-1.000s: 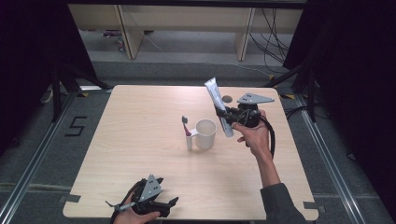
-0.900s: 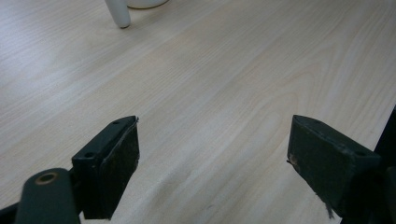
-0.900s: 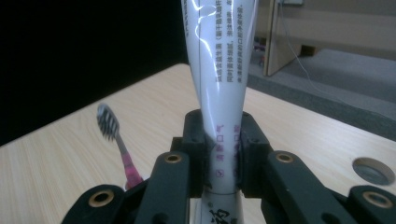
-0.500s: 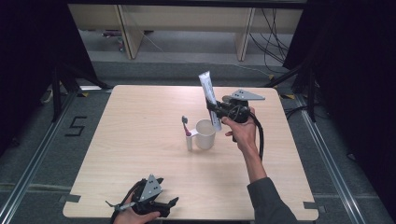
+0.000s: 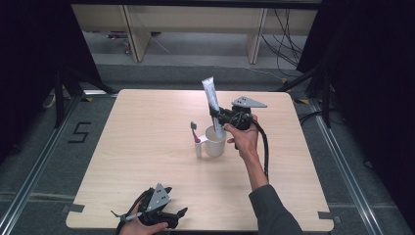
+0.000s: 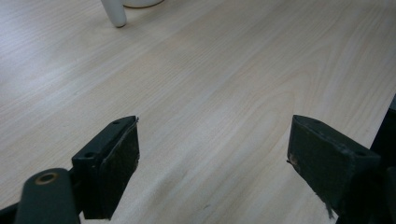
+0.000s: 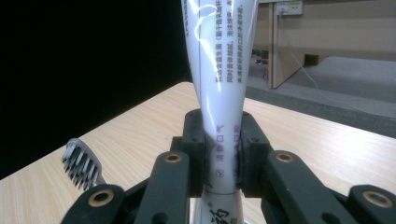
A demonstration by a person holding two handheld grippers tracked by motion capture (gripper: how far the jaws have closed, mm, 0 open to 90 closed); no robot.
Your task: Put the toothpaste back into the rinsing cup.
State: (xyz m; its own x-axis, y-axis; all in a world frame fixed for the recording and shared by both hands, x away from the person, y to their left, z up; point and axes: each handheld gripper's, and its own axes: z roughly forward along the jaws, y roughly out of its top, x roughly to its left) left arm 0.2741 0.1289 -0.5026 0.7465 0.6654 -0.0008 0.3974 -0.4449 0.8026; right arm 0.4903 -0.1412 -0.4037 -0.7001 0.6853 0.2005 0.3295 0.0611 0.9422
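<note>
A white toothpaste tube [image 5: 211, 97] stands nearly upright with my right gripper [image 5: 219, 119] shut on its lower part. Its bottom end dips into the mouth of a white cup [image 5: 215, 145] at the table's middle. In the right gripper view the two black pads squeeze the tube [image 7: 219, 93] from both sides at the right gripper [image 7: 219, 140]. A toothbrush [image 5: 195, 129] stands upright at the cup's left side, its bristle head [image 7: 81, 165] low and to the left. My left gripper [image 5: 177, 215] rests near the table's front edge, open, with bare wood between the left gripper's jaws [image 6: 215, 163].
The wooden table [image 5: 147, 127] sits on a dark floor with metal rails. Wooden furniture legs and cables stand behind it. The cup's base [image 6: 140, 2] is far ahead of the left jaws. A black cable [image 5: 265, 152] trails from the right gripper along the forearm.
My right hand has carried the tube leftward and down from the table's right side to the cup, and the tube has turned more upright. The left gripper has stayed put.
</note>
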